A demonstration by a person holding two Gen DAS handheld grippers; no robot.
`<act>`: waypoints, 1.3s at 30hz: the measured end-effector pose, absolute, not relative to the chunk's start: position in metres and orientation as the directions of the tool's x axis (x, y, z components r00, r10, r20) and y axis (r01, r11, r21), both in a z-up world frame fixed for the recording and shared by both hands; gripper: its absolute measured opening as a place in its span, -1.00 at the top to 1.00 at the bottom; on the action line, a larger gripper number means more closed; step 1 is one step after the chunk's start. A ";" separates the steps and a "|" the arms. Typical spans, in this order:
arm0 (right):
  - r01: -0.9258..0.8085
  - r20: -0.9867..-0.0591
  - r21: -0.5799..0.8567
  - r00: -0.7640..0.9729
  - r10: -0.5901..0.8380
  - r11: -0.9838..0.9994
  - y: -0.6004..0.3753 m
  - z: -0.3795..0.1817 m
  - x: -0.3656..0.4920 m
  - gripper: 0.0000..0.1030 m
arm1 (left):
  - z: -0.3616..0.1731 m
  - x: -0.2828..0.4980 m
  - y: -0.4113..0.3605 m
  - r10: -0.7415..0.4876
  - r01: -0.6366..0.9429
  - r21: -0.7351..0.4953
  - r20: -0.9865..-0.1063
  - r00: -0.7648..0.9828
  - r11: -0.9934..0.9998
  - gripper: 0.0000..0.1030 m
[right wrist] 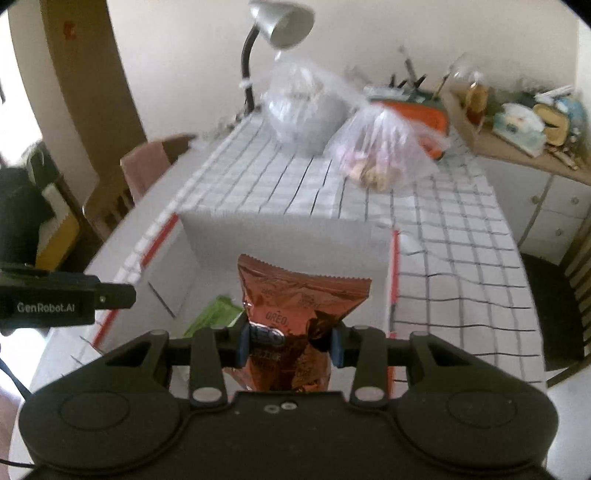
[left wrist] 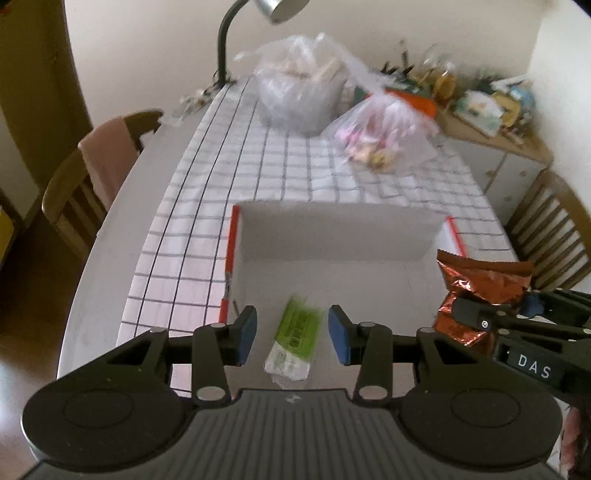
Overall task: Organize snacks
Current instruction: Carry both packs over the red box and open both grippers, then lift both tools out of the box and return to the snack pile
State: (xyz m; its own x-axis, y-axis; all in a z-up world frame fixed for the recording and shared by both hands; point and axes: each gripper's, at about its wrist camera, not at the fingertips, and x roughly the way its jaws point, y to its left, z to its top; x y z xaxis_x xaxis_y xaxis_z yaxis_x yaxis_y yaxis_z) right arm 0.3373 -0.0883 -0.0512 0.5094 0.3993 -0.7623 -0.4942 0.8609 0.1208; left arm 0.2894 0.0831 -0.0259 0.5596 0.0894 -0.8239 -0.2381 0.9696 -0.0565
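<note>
- Right gripper (right wrist: 288, 341): jaws clamped on a copper snack bag (right wrist: 295, 306), held above the white box (right wrist: 280, 236).
- Left gripper (left wrist: 291, 334): jaws apart, empty, above a green packet (left wrist: 297, 332) lying inside the box.

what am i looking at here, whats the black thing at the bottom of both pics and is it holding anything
The black thing is a handheld grabbing tool; a person holds one in each hand, and each tool carries a camera looking along its blue-padded tongs. So one picture is the left tool's view and the other the right tool's.

Both look down at a white box with red edges on a checked tablecloth. Farther back sit two clear plastic bags and a desk lamp.

The right tongs are shut on a copper-coloured Oreo packet, held over the box. The left tongs are open and hold nothing; the green and white packet seen between them lies below, inside the box.
</note>
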 end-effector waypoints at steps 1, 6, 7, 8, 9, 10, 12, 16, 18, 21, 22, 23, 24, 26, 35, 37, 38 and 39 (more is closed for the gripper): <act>-0.498 -0.777 0.112 0.496 0.388 0.860 -0.084 -0.060 0.341 0.27 | -0.032 0.293 0.086 0.094 -0.247 -0.053 -0.832 0.547 0.968 0.19; -0.507 -0.825 0.093 0.443 0.351 0.857 -0.069 -0.095 0.353 0.26 | -0.062 0.301 0.095 0.103 -0.269 -0.036 -0.868 0.485 0.963 0.19; -0.513 -0.832 0.091 0.431 0.349 0.853 -0.066 -0.100 0.355 0.25 | -0.068 0.302 0.095 0.103 -0.271 -0.034 -0.875 0.473 0.962 0.19; -0.521 -0.840 0.089 0.419 0.345 0.849 -0.064 -0.105 0.355 0.25 | -0.071 0.302 0.097 0.100 -0.271 -0.034 -0.879 0.466 0.962 0.19; -0.525 -0.846 0.084 0.412 0.339 0.847 -0.061 -0.109 0.355 0.24 | -0.074 0.302 0.097 0.099 -0.272 -0.034 -0.882 0.461 0.962 0.19; -0.529 -0.848 0.080 0.409 0.336 0.845 -0.060 -0.112 0.354 0.23 | -0.078 0.301 0.098 0.098 -0.273 -0.034 -0.885 0.456 0.962 0.19; -0.531 -0.856 0.077 0.400 0.329 0.844 -0.057 -0.117 0.355 0.20 | -0.080 0.300 0.098 0.094 -0.274 -0.037 -0.888 0.451 0.961 0.19; -0.535 -0.859 0.078 0.393 0.329 0.842 -0.056 -0.121 0.354 0.14 | -0.084 0.299 0.097 0.093 -0.272 -0.036 -0.890 0.446 0.961 0.19; -0.532 -0.854 0.082 0.398 0.335 0.843 -0.058 -0.118 0.353 0.11 | -0.084 0.297 0.097 0.096 -0.274 -0.034 -0.889 0.447 0.961 0.19; -0.529 -0.844 0.108 0.399 0.359 0.842 -0.063 -0.109 0.349 0.06 | -0.082 0.295 0.097 0.096 -0.274 -0.035 -0.886 0.453 0.961 0.19; -0.530 -0.839 0.116 0.400 0.368 0.840 -0.064 -0.105 0.349 0.02 | -0.081 0.293 0.097 0.095 -0.272 -0.037 -0.884 0.457 0.962 0.19; -0.531 -0.833 0.124 0.403 0.379 0.838 -0.066 -0.100 0.345 0.01 | -0.079 0.292 0.096 0.093 -0.268 -0.040 -0.881 0.463 0.963 0.19; -0.532 -0.828 0.129 0.407 0.387 0.837 -0.067 -0.096 0.342 -0.02 | -0.076 0.289 0.095 0.092 -0.265 -0.041 -0.878 0.470 0.963 0.19; -0.535 -0.815 0.139 0.416 0.403 0.834 -0.071 -0.087 0.336 -0.07 | -0.072 0.285 0.094 0.089 -0.258 -0.044 -0.873 0.479 0.965 0.19; -0.520 -0.762 0.171 0.468 0.447 0.837 -0.091 -0.051 0.304 -0.30 | -0.048 0.259 0.083 0.085 -0.230 -0.046 -0.846 0.527 0.972 0.08; -0.517 -0.750 0.180 0.479 0.456 0.837 -0.096 -0.044 0.294 -0.38 | -0.042 0.251 0.081 0.081 -0.222 -0.049 -0.838 0.540 0.974 0.04; -0.516 -0.744 0.182 0.484 0.461 0.837 -0.098 -0.041 0.290 -0.42 | -0.039 0.248 0.080 0.078 -0.217 -0.051 -0.833 0.547 0.975 0.04; -0.515 -0.737 0.183 0.492 0.464 0.837 -0.100 -0.037 0.285 -0.53 | -0.036 0.244 0.079 0.077 -0.213 -0.052 -0.829 0.554 0.976 0.03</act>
State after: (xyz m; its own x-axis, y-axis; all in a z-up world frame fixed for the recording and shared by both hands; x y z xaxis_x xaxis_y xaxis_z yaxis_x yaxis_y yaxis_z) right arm 0.2854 -0.1001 -0.0371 0.4918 0.4641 -0.7367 -0.5154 0.8371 0.1833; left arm 0.2439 0.0792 -0.0360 0.5537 0.0769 -0.8292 -0.2134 0.9756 -0.0520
